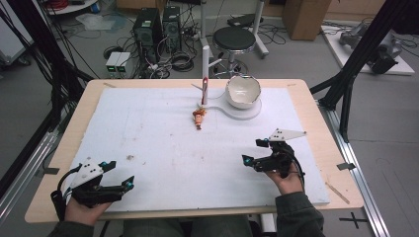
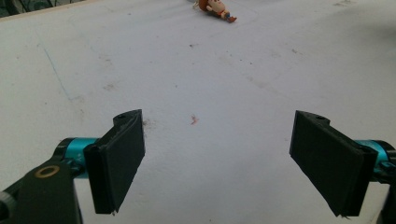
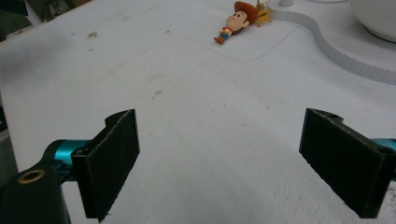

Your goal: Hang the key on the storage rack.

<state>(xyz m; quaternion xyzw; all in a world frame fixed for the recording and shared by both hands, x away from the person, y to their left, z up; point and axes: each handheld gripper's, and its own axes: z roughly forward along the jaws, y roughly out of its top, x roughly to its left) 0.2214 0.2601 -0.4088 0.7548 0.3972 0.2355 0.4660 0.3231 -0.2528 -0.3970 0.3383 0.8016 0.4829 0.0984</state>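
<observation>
While both tongs (image 1: 120,177) (image 1: 256,151) gape empty, the cowboy figure (image 1: 199,118) lies far off beside the bowl (image 1: 242,91).

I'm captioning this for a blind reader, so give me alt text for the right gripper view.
The open right gripper hovers over a white board, holding nothing. Farther off lies a small cowboy figure, beside a raised white base carrying a white bowl.

No writing, label, brand or number can be read anywhere in these views. The white foam-covered tabletop (image 1: 148,133) bears only smudges and faint pen lines, and the small cowboy figurine (image 3: 237,21) shows no legible lettering. The black computer towers (image 1: 157,29) on the floor are too small to read.
</observation>
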